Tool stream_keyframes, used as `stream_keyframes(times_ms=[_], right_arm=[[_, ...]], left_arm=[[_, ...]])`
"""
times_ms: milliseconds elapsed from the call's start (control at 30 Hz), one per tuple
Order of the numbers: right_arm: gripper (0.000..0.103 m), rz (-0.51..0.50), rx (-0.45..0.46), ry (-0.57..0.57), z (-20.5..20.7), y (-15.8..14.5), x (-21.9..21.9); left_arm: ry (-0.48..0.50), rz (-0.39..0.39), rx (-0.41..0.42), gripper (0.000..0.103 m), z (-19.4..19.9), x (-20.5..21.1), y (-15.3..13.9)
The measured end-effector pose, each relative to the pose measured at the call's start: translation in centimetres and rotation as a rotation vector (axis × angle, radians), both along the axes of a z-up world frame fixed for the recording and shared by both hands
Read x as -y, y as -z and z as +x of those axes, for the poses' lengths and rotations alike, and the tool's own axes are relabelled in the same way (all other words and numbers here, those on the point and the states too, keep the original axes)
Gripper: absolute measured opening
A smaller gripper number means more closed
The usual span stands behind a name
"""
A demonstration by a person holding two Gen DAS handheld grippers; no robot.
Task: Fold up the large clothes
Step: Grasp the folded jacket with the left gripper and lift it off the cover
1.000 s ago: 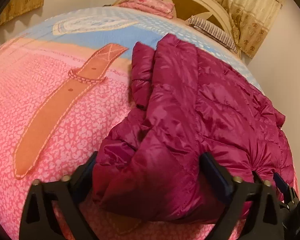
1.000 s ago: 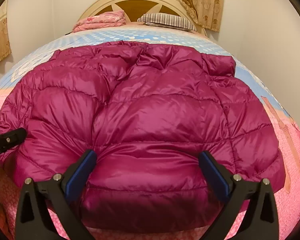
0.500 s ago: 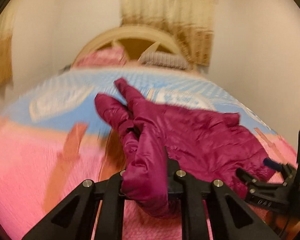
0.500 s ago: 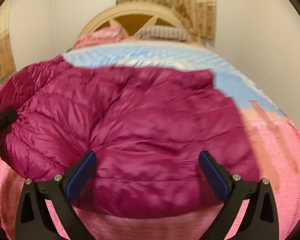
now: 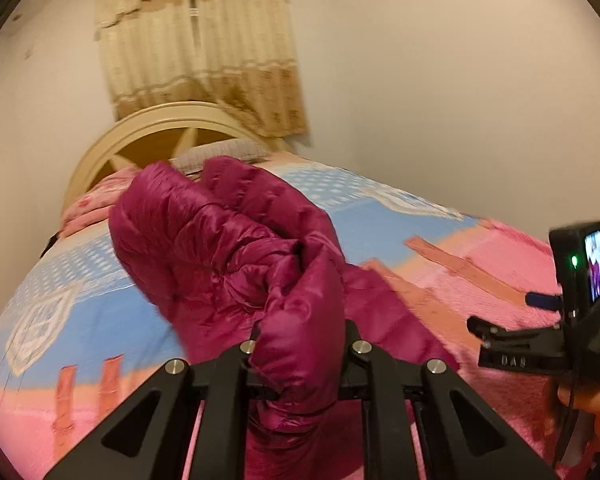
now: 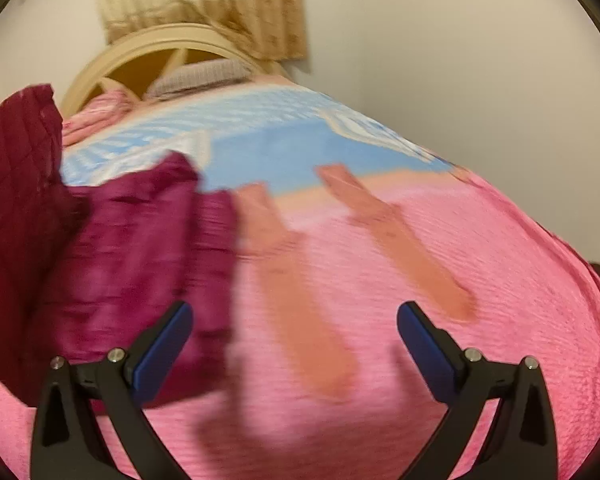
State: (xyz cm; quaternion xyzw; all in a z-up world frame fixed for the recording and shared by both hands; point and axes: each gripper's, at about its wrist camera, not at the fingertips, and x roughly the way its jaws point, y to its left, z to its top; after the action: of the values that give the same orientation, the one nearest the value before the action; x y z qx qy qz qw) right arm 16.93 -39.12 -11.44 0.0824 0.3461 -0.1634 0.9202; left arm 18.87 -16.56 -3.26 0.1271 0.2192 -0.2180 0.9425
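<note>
Fabric of the magenta down jacket (image 5: 236, 256) is clamped in the closed left claw (image 5: 300, 356) at lower centre, bunched above the bed (image 5: 380, 224). The right claw (image 6: 294, 336) gapes empty; it should take a matching edge so the fold lands square.

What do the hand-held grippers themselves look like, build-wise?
Left hand-held gripper: matte black triangular finger frames, silver screw heads. Right hand-held gripper: same black frames, blue pads; the left view shows its rear screen, green LED, black cable and white lettering.
</note>
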Motion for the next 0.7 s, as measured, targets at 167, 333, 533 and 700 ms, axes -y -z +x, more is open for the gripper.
stream_keyframes(times_ms=[167, 333, 533, 700], right_arm=[[0.103, 0.045, -0.006, 0.111, -1.3, 0.7, 5.0], [0.103, 0.059, -0.005, 0.151, -2.0, 1.5, 6.7], [0.103, 0.098, -0.030, 0.162, -1.9, 2.9, 7.2], [0.103, 0.108, -0.037, 0.163, -1.9, 3.2, 7.4]], left_arm=[[0.095, 0.064, -0.035, 0.013, -0.3, 4.8, 2.6], [0.133, 0.138, -0.081, 0.013, -0.3, 7.7, 6.3], [0.120, 0.178, -0.064, 0.016, -0.5, 8.6, 6.6], [0.095, 0.198, -0.006, 0.037, -1.7, 9.6, 4.7]])
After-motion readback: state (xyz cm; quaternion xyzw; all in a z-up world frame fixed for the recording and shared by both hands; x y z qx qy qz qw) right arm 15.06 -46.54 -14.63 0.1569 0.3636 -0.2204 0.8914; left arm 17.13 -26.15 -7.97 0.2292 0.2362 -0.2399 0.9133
